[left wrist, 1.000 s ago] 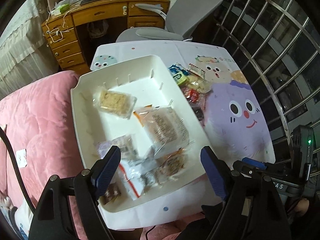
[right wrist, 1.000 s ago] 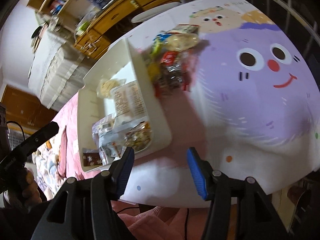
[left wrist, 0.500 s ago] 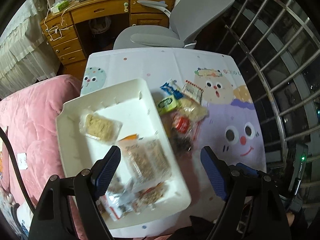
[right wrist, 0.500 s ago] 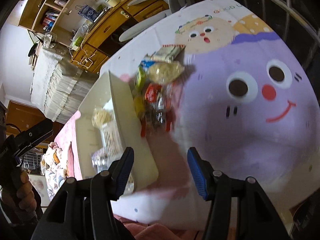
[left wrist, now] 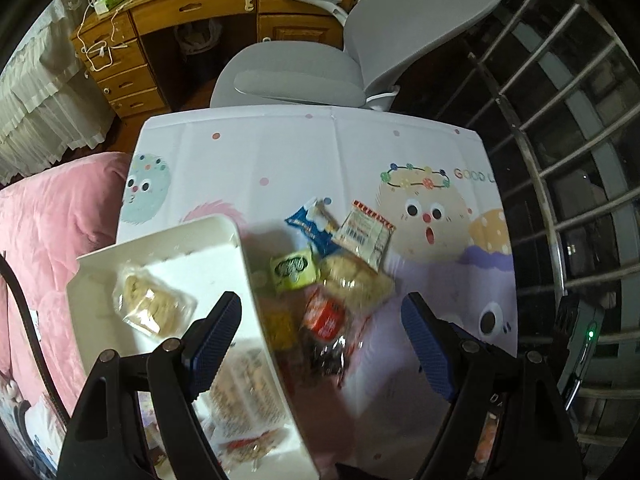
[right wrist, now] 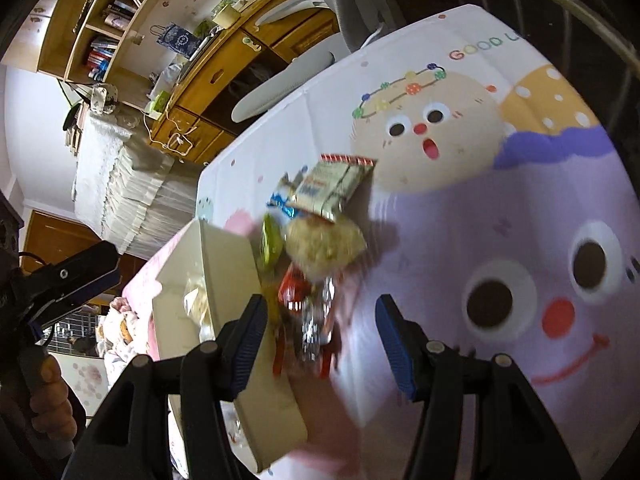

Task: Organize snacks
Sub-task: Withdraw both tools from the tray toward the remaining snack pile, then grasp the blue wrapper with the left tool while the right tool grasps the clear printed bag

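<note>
A pile of wrapped snacks (left wrist: pixel 332 276) (right wrist: pixel 316 240) lies on the cartoon tablecloth (left wrist: pixel 280 160) just right of a white tray (left wrist: pixel 236 240) (right wrist: pixel 228 264). In the pile are a green packet (left wrist: pixel 294 269), a red packet (left wrist: pixel 326 316), a pale cake (left wrist: pixel 356 284) and a blue wrapper (left wrist: pixel 308 226). The tray holds several wrapped snacks, among them a beige cake (left wrist: pixel 150 304). My left gripper (left wrist: pixel 320 336) hovers open above the pile and the tray's right wall. My right gripper (right wrist: pixel 320 332) is open over the near end of the pile, nothing between its fingers.
A grey office chair (left wrist: pixel 320 76) stands beyond the table, with a wooden desk (left wrist: pixel 192 12) behind it. A pink quilt (left wrist: pixel 48 220) lies left of the table. Metal bars (left wrist: pixel 560 140) run along the right. A hand holding the left gripper shows in the right wrist view (right wrist: pixel 48 396).
Both grippers have moved away from the tray's near end toward the snack pile on the cloth; the pile now sits between their fingers in view. Neither opening has changed.
</note>
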Motion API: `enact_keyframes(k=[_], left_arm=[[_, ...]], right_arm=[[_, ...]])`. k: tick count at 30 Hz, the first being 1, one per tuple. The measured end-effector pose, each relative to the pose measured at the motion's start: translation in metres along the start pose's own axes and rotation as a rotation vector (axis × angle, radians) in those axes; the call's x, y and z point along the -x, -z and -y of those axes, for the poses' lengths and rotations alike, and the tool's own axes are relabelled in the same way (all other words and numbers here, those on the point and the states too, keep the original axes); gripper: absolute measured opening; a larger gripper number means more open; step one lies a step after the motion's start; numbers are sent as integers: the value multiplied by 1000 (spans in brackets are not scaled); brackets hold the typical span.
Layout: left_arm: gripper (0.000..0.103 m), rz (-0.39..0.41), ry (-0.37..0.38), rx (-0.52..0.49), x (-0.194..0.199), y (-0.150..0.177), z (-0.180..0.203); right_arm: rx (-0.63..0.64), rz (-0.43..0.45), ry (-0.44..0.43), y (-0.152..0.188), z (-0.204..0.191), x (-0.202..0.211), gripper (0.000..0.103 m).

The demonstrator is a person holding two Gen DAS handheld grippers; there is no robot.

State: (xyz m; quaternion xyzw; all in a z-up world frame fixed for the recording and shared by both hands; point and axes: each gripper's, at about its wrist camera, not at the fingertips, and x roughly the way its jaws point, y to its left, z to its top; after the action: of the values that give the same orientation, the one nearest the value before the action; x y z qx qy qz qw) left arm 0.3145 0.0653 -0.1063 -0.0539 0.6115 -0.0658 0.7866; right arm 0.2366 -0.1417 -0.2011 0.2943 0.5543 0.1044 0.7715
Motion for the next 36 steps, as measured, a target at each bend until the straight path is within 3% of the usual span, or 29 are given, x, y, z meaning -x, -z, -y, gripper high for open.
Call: enact_keyframes(k=[11, 18, 30, 32, 36], left_arm=[[81, -95, -79, 88, -79, -62, 4], [81, -165, -109, 156, -123, -82, 1], [78, -260, -123, 214, -177, -89, -4], [69, -276, -130, 218, -184, -88, -6], [68, -285, -134, 215, -194, -86, -6]], right_arm=[[-14, -13, -73, -48, 24, -55, 57], [-3, -60, -118, -67, 31, -87, 57], [3, -101, -210, -76, 32, -120, 53], [-4, -100, -227, -76, 32, -123, 52], [-16, -88, -240, -77, 30, -128, 48]])
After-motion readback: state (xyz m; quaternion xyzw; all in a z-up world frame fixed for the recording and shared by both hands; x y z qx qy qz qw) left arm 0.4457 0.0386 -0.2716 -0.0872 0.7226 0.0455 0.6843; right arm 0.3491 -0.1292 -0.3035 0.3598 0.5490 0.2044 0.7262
